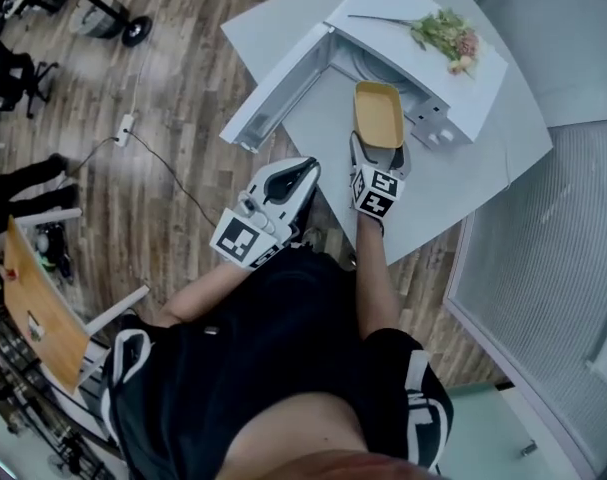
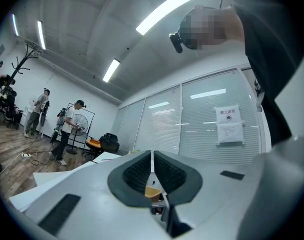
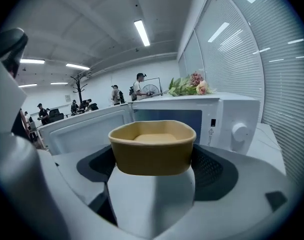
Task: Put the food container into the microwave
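A shallow yellow food container is empty and held level in front of the white microwave. My right gripper is shut on its near rim. The microwave door is swung open to the left, and the container hangs just at the mouth of the cavity. My left gripper hovers to the left near the table's edge, below the door. Its jaws are pressed together and hold nothing.
The microwave stands on a white table. A flower bunch lies on top of the microwave. A glass wall with blinds runs along the right. An orange chair and a floor cable are at the left; people stand far off.
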A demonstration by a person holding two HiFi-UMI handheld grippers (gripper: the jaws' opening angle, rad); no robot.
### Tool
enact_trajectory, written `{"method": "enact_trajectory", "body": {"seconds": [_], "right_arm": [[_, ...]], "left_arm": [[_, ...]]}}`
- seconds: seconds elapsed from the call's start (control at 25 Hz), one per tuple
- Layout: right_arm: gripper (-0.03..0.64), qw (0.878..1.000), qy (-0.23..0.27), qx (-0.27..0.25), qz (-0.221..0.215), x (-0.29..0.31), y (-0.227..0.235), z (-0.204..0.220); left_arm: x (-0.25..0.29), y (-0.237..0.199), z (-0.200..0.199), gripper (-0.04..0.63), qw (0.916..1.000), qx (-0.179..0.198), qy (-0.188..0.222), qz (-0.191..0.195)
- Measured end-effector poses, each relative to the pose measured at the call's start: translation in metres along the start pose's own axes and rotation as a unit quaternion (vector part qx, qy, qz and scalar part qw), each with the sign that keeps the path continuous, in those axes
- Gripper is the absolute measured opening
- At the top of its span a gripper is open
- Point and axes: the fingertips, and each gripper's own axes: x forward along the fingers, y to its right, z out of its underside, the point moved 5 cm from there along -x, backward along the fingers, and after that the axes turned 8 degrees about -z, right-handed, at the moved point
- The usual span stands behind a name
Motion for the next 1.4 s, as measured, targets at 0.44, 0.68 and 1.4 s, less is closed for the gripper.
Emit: {"method": "enact_trajectory", "body": {"seconds": [0.44,0.68,1.4], "right_arm": [[0.488,0.998,-0.039,0.019,0.051,0.168,0.068,-0.012],[0.488,0.996,-0.057,0.018,0.069,0.22,0.094,-0.011],[0.494,0.989,-0.127,0.029,0.07,0.253,0.117,0.006]], "left_arm": [[0.105,-0.069,0.017,0.035,0.9992,-0.031,-0.021,0.014],[0.136,-0.097,0.029,0.035,0.9985,-0.041,-0.035,0.01],[0.152,-0.105,0.033,0.035,0.9979,-0.044,-0.042,0.02]]}}
